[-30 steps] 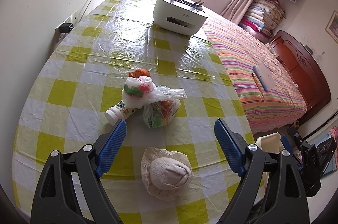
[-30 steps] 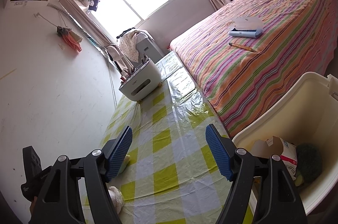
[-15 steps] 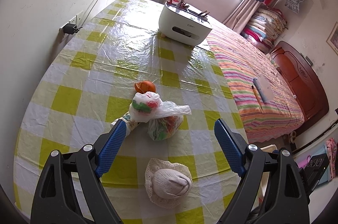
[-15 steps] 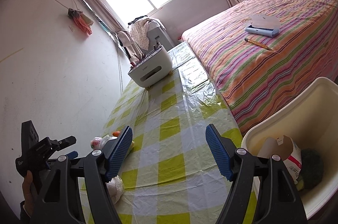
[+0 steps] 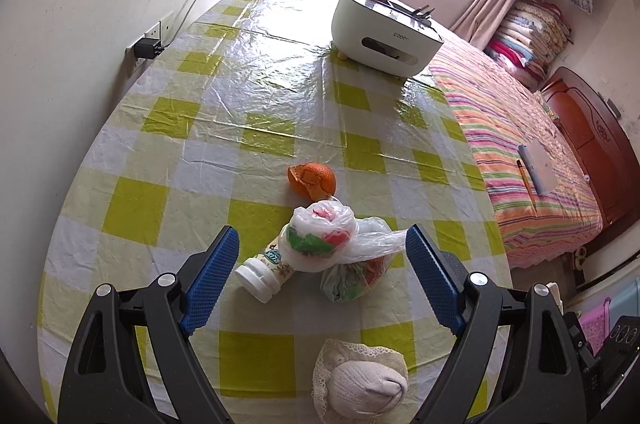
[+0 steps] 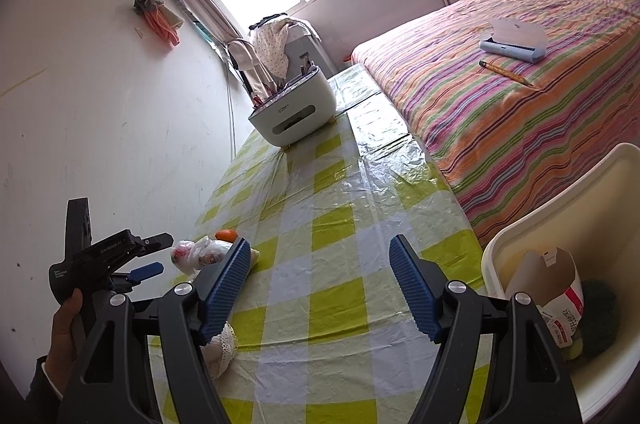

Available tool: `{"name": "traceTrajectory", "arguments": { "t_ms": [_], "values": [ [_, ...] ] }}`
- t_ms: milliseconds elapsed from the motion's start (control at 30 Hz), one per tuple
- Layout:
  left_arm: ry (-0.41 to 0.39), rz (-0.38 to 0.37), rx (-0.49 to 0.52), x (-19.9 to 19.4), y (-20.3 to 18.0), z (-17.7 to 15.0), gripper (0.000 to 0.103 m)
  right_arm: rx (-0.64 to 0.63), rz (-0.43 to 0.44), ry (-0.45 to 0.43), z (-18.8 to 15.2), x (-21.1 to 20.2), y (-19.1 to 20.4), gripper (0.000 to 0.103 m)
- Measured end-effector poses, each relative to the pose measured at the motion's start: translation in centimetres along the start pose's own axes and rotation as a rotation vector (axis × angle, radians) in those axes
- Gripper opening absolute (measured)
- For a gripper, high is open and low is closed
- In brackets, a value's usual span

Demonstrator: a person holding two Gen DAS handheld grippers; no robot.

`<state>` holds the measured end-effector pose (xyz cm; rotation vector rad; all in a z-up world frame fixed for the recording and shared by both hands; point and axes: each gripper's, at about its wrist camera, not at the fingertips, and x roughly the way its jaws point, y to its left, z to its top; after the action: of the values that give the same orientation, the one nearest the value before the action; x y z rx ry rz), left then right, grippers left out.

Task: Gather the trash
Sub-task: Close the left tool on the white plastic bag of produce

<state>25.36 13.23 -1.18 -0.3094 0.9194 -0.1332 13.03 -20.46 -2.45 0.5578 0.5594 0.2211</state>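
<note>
Now the left gripper (image 5: pixel 322 278) hangs with jaws spread over the bagged trash (image 5: pixel 320 242) on the table (image 5: pixel 256 127); closing on loose plastic could tear it or roll the bottle (image 5: pixel 266 270) away.

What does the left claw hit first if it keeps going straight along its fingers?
Likely the tied plastic bag lying over the small white bottle, centred between the open left claw fingers. Depth is unclear, so the bottle could be touched first.

no text is fully legible: white box (image 5: pixel 384 35) logo, bottle (image 5: pixel 269 266) label, carton (image 6: pixel 560 308) print all blurred.
</note>
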Motion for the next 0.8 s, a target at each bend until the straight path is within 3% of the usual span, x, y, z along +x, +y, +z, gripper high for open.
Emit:
{"name": "traceTrajectory", "arguments": {
  "t_ms": [267, 367, 433, 800],
  "values": [
    [0.062, 0.011, 0.085, 3.2, -1.7, 0.7, 0.082, 0.001, -0.004, 0.003, -0.1, -0.1, -0.2, 0.07],
    [0.069, 0.023, 0.097, 3.7, -2.0, 0.6, 0.066, -0.014, 0.003, 0.012, -0.3, 0.0, 0.1, 0.07],
    [0.079, 0.012, 0.098, 3.9, -1.9, 0.5, 0.045, -0.029, 0.007, 0.02, -0.4, 0.2, 0.5, 0.07],
    [0.065, -0.046, 0.029, 2.8, -1.5, 0.5, 0.033, -0.12, 0.063, 0.059, -1.9, 1.1, 3.3, 0.07]
  ]
}}
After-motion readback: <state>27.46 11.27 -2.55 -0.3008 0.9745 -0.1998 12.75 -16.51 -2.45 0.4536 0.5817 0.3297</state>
